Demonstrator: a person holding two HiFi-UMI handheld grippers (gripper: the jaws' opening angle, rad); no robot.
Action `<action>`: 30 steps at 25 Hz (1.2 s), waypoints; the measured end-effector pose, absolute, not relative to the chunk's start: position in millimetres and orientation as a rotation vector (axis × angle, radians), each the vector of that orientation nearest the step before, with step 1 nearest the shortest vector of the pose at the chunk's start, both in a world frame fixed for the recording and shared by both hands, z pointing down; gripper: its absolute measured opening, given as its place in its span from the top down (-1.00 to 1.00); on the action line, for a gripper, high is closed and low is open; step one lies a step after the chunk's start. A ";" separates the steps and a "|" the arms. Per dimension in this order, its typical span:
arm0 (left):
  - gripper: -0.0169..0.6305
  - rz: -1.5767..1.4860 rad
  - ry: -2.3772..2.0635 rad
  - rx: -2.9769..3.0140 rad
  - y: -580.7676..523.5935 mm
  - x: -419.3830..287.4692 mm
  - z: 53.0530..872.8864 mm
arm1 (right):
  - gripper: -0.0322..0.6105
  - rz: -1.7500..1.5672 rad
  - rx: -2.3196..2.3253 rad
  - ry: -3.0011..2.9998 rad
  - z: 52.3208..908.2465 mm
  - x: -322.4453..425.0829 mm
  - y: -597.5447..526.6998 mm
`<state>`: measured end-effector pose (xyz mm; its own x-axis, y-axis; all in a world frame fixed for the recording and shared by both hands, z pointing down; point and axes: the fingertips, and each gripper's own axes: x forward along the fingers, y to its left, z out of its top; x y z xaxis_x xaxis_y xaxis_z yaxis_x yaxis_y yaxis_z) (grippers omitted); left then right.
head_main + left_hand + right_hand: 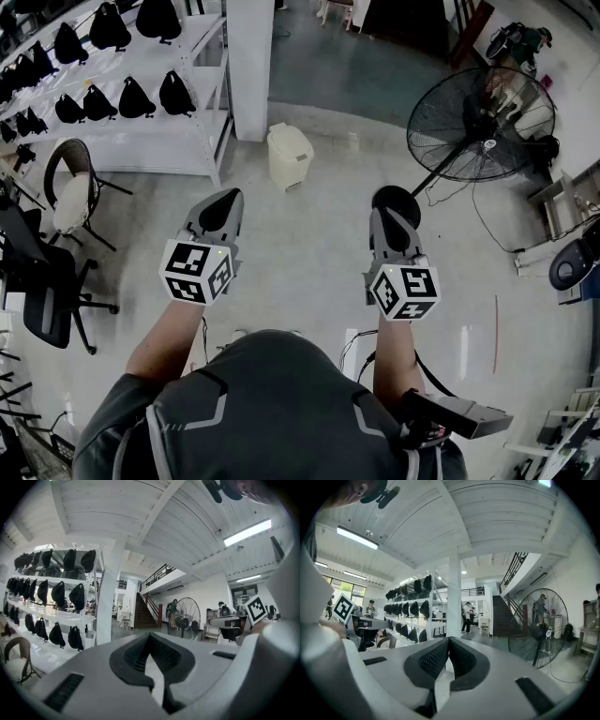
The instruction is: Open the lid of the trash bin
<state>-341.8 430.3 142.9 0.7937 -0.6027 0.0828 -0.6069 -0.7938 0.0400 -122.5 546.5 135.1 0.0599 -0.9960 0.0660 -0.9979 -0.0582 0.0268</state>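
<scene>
We count one trash bin (289, 156), lid down, upper centre; left tongs (223, 202) and right tongs (395, 204) pinched together, empty; two marker cubes (197, 272) hide our hands.

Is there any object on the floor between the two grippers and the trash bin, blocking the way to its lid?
Nothing visible does. In the head view, only bare floor lies between the trash bin and the left gripper or the right gripper. The fan stands off to the right, out of the way.
</scene>
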 end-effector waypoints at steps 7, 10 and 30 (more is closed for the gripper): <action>0.93 0.107 -0.975 2.909 434.0 -335.7 144.8 | 0.82 0.028 2.234 -2.122 133.0 -119.4 547.9; 0.93 0.091 -0.953 2.899 438.3 -332.4 145.3 | 0.82 0.024 2.235 -2.125 133.7 -115.4 550.8; 0.93 0.197 -1.143 2.815 430.6 -290.3 170.8 | 0.82 0.037 2.177 -2.226 155.4 -50.9 559.8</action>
